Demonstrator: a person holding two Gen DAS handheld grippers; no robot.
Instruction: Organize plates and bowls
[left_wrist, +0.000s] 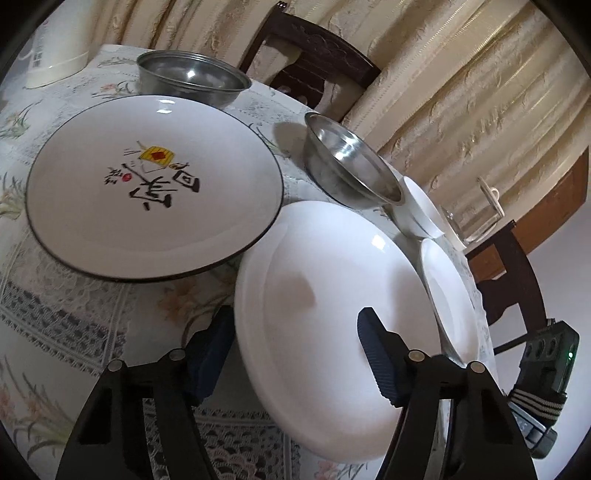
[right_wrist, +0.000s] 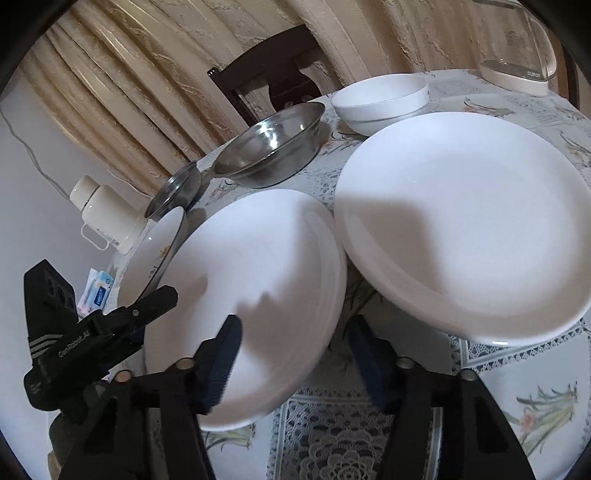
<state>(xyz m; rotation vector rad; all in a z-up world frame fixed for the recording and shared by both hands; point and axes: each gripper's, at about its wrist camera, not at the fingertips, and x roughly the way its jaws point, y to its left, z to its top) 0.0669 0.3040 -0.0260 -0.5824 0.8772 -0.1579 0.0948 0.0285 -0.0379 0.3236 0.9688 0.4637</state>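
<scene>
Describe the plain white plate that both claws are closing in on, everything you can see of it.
The plain white plate is round, glossy, ceramic-looking, with a wide raised rim and no pattern. It sits tilted, its far edge resting on the rim of the printed plate. The left claw straddles its near edge, open; the right claw is open at its other side. A shadow falls across its middle.

A dark wooden chair (left_wrist: 317, 62) stands before beige curtains (left_wrist: 461, 92), beside the lace-clothed table (left_wrist: 74, 314).

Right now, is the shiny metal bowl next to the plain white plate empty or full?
Empty. The steel bowl shows only its bare shiny inside in both views, with light glinting off the bottom; no food or water shows.
</scene>
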